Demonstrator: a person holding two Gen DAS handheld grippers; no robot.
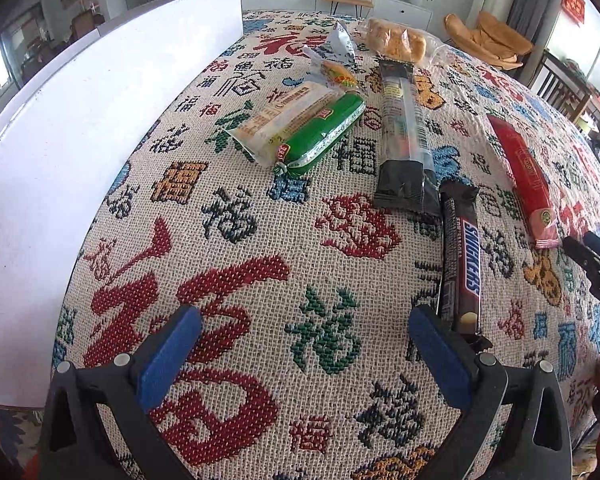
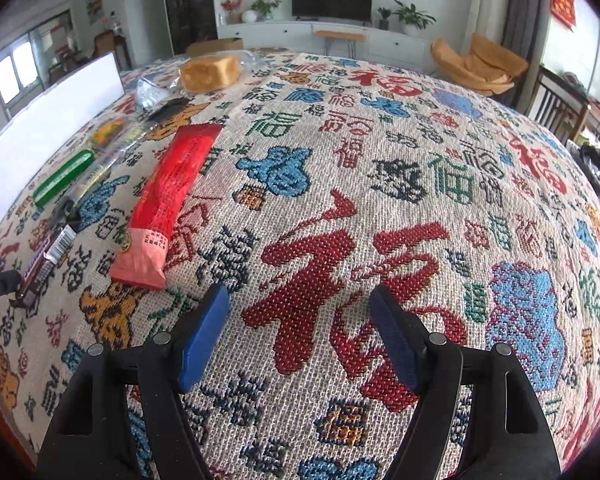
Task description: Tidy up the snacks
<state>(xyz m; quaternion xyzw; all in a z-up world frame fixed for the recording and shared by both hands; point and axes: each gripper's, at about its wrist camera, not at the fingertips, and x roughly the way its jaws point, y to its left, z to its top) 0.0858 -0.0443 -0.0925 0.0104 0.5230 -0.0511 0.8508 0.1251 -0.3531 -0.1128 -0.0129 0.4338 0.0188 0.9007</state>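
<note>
Snacks lie on a patterned tablecloth (image 1: 260,264). My left gripper (image 1: 304,332) is open and empty above the cloth, with a Snickers bar (image 1: 462,256) just beside its right finger. Farther off lie a black packet (image 1: 404,140), a green sausage (image 1: 324,132), a cream packet (image 1: 284,116), a red packet (image 1: 524,176) and a bread bag (image 1: 400,42). My right gripper (image 2: 300,312) is open and empty over bare cloth, with the red packet (image 2: 172,196) to its front left. The green sausage (image 2: 62,180) and the bread (image 2: 210,72) also show in the right wrist view.
A white box wall (image 1: 80,140) stands along the left side of the table; it also shows in the right wrist view (image 2: 48,136). A silver pouch (image 1: 342,42) and a small yellow-green snack (image 1: 338,74) lie near the bread. Chairs stand at the right.
</note>
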